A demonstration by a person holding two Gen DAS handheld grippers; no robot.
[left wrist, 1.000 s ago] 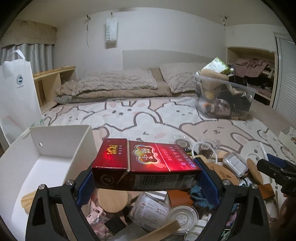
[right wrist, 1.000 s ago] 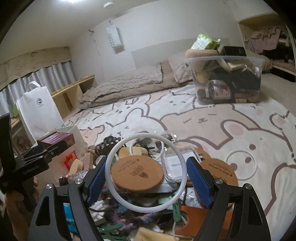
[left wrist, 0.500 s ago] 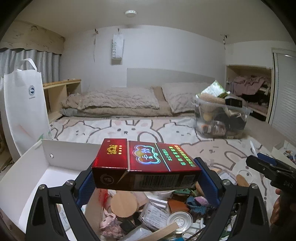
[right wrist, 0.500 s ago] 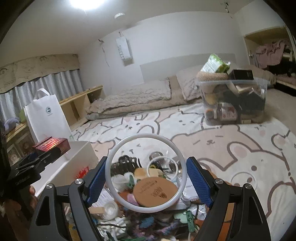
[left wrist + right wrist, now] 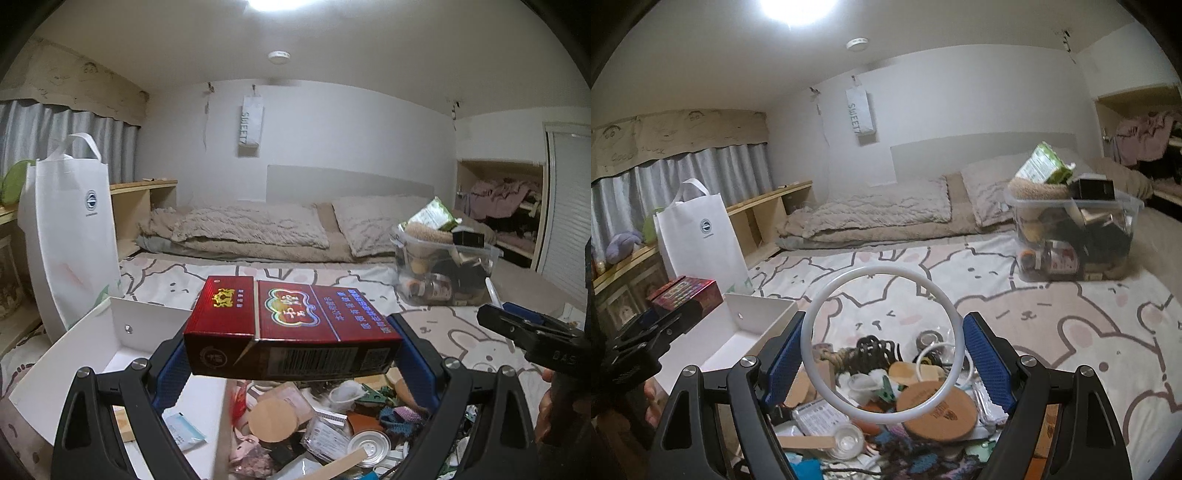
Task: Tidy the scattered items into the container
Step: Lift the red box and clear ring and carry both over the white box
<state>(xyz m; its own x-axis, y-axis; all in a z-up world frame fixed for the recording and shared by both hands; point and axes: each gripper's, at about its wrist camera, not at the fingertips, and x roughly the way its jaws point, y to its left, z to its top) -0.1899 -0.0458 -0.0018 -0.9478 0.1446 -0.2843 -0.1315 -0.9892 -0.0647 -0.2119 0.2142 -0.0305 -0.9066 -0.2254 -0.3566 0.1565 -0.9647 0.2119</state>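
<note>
We have the left claw (image 5: 291, 354) clamped on a dark red rectangular cardboard cigarette-style box (image 5: 288, 328), blue pads on both short ends, box lying flat and lifted clear of the clutter. It sits above the near right wall of the open white rectangular container (image 5: 147, 325); in the right wrist view the box (image 5: 685, 295) is left of that container (image 5: 753, 314). Right claw (image 5: 882, 354) grips a thin white plastic ring (image 5: 882, 347) upright between its blue pads, held above the pile of scattered small items (image 5: 905, 402), right of the container. Pile lies on the cartoon-animal printed bed cover (image 5: 1052, 314). Clear plastic bin full of things (image 5: 1075, 236) stands well behind the container, far right
</note>
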